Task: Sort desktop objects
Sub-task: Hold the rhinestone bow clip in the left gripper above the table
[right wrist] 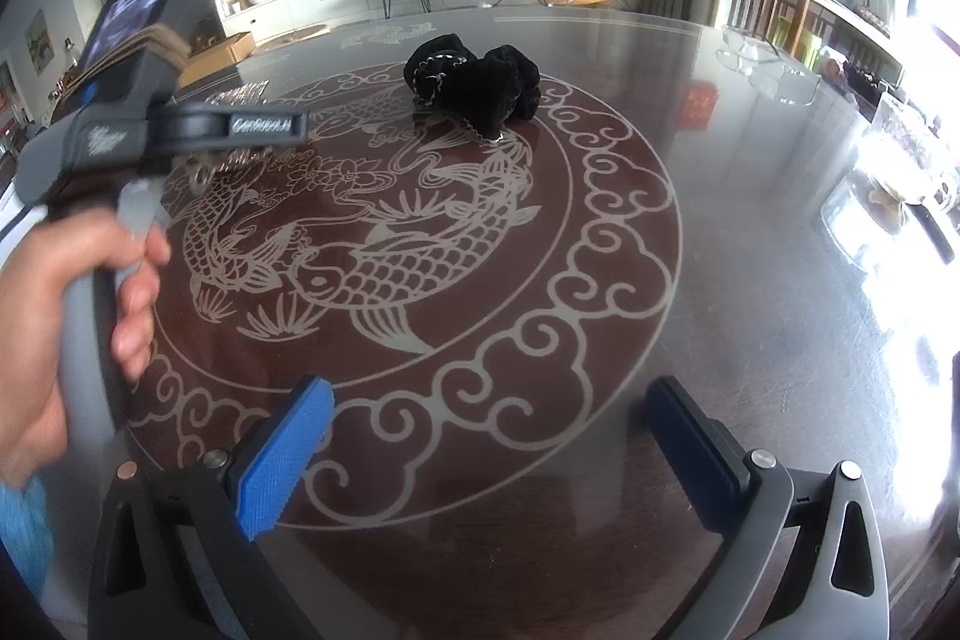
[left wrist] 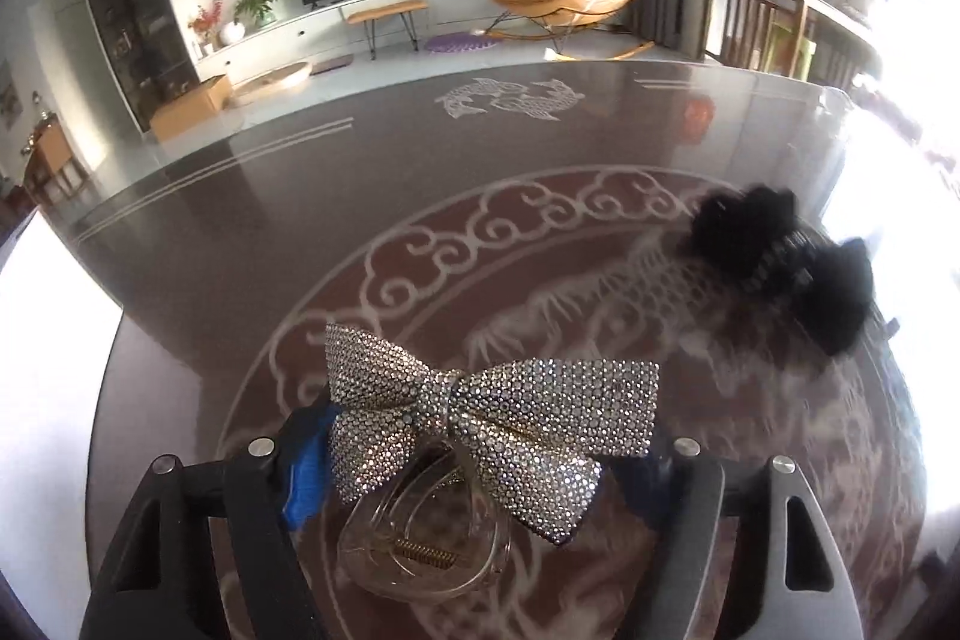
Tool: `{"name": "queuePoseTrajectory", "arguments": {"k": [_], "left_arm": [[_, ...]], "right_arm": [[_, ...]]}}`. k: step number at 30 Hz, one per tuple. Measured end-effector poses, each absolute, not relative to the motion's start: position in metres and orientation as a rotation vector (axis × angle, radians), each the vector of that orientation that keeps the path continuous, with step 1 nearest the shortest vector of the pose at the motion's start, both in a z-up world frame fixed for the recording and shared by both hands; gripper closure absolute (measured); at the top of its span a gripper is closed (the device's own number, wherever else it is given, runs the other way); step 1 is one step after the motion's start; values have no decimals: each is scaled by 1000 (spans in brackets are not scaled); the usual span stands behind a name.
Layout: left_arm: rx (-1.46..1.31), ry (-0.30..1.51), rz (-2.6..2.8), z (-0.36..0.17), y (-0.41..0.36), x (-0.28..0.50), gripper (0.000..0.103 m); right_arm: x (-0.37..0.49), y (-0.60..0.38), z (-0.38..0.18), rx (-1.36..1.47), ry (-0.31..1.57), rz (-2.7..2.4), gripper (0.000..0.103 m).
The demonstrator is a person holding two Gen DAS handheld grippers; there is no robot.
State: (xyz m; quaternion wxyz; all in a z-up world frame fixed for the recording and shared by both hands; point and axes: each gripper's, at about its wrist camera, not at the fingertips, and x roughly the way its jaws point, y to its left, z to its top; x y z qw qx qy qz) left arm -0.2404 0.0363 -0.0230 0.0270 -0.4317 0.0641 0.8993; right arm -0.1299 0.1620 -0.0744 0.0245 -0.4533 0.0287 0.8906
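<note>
My left gripper [left wrist: 480, 454] is shut on a rhinestone bow hair clip [left wrist: 480, 412] with a clear plastic claw [left wrist: 420, 556], held above the table. A black velvet hair clip [left wrist: 786, 262] lies on the table to the far right of it, blurred. In the right wrist view the same black velvet clip [right wrist: 474, 82] lies at the far side of the fish medallion. My right gripper [right wrist: 486, 454] is open and empty above the near part of the table. The left gripper's body [right wrist: 162, 118] and the hand holding it show at the left of that view.
The glass-topped table [right wrist: 750, 220] carries a carp and cloud pattern. Glassware and a dish [right wrist: 900, 184] stand at its right edge, near bright window glare. Behind are wooden chairs [right wrist: 768, 4], an orange lounge chair and a TV unit.
</note>
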Motion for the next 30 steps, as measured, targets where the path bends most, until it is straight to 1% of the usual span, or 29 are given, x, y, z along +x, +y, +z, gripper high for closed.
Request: {"name": "queuePoseTrajectory", "arguments": {"k": [6, 11, 30], "left_arm": [[-1323, 162, 2724, -23, 23, -183, 27], [-1333, 109, 2695, -26, 10, -164, 27], [-1332, 109, 2695, -29, 10, -162, 27]], "right_arm": [[-130, 162, -74, -1401, 90, 2754, 0], [-130, 162, -74, -1401, 90, 2753, 0], [-130, 163, -76, -1401, 89, 2749, 0]]}}
